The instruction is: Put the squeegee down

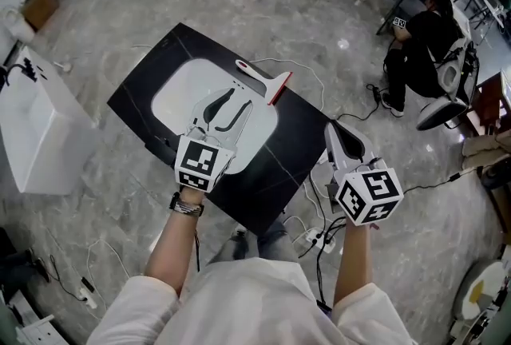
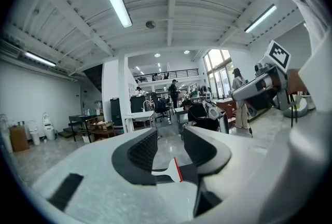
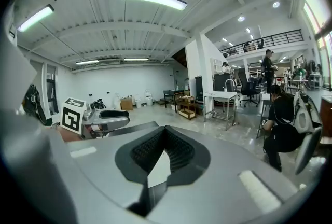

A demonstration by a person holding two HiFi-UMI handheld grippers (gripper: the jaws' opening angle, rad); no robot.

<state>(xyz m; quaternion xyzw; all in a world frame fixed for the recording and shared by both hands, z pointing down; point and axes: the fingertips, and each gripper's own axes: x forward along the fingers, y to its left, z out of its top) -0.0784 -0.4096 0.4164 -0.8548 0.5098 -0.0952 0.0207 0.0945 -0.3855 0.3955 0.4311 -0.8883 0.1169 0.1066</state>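
Left claw (image 1: pixel 236 100) released, empty; squeegee (image 1: pixel 267 81) lies just ahead, at sink (image 1: pixel 177 92) edge. Right claw (image 1: pixel 333 130) clenched, empty.

The squeegee (image 1: pixel 267 81) lies on the counter (image 1: pixel 140 88), at the far right rim of the basin (image 1: pixel 180 92) set into it. The left gripper (image 1: pixel 231 102) hangs over the basin's right part. The right gripper (image 1: pixel 334 132) is past the counter's right corner, above the floor. A power strip (image 1: pixel 317 239) lies on the floor off the near corner. A cabinet (image 1: pixel 32 132) stands left of the counter, and a person (image 1: pixel 423 44) sits well off to the far right.
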